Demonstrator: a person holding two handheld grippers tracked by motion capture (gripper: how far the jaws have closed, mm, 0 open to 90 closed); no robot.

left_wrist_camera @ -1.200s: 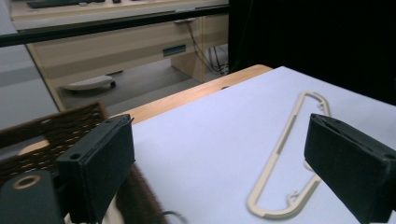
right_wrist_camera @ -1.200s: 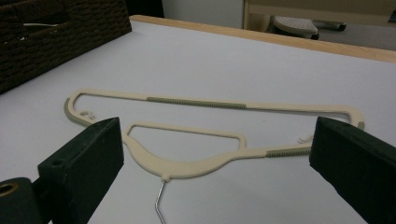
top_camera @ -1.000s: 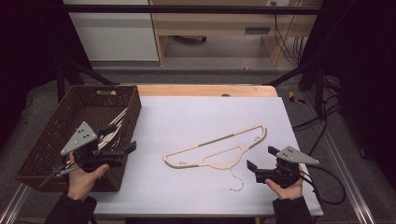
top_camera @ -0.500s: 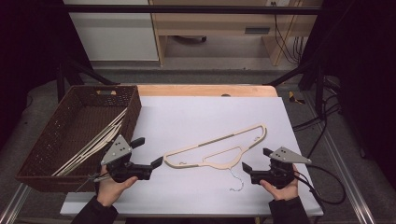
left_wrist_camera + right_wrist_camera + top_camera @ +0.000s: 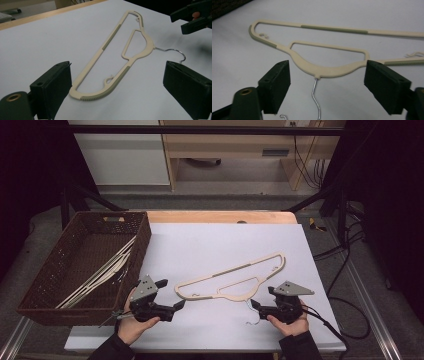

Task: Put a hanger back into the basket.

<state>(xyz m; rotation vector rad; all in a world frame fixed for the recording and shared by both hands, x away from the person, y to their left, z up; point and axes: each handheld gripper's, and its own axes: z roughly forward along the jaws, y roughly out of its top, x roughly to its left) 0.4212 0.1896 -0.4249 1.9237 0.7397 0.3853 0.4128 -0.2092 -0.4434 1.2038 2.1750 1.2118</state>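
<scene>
A cream plastic hanger [image 5: 235, 280] with a wire hook [image 5: 251, 312] lies flat on the white table [image 5: 215, 240], its hook pointing at the near edge. My left gripper [image 5: 170, 295] is open just short of the hanger's left end. In the left gripper view that end of the hanger [image 5: 100, 93] lies between the spread jaws. My right gripper [image 5: 263, 297] is open at the hook side. In the right gripper view the hanger's neck [image 5: 319, 71] and hook [image 5: 315, 95] lie between its jaws. Nothing is held.
A brown wicker basket [image 5: 60, 270] stands at the table's left, with several cream hangers [image 5: 107, 267] inside. A wooden strip [image 5: 220, 216] runs along the far edge. Cables [image 5: 340, 250] trail off the right side.
My left gripper has come out of the basket and moved right to the hanger's left end. My right gripper has shifted slightly left toward the hook.
</scene>
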